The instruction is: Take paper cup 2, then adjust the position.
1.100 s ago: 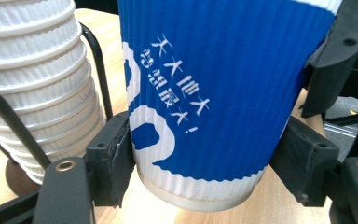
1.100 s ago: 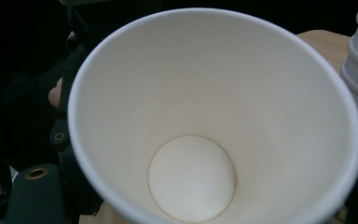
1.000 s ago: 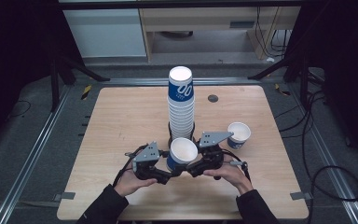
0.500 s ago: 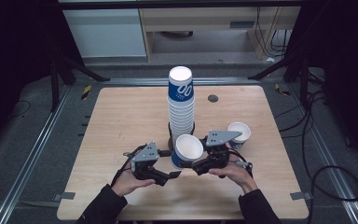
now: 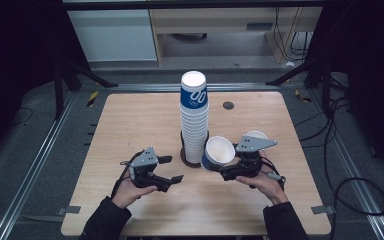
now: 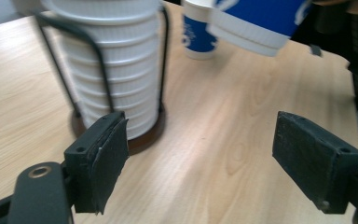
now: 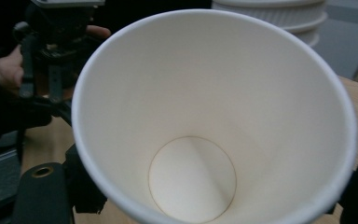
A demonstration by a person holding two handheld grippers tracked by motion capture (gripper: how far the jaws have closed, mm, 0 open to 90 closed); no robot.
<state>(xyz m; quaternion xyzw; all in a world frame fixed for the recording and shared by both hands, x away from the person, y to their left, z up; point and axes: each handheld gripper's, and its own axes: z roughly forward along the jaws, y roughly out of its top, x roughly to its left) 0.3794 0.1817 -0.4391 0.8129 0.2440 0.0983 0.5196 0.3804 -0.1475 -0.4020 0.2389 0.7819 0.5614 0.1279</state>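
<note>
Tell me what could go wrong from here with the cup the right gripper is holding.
The right gripper holds the paper cup tilted and close to the tall cup stack; a swing could knock the stack over. A second cup stands just behind the gripper and might get bumped. A hard squeeze could crush the thin cup wall.

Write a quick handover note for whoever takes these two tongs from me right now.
Left tongs: open, empty, low over the table beside the cup stack in its wire holder.
Right tongs: shut on a blue paper cup, tilted and lifted off the table, right of the stack.
Done: one cup separated; another cup stands upright behind the right tongs.
Left: probably set the held cup down upright, then pull the next one.
</note>
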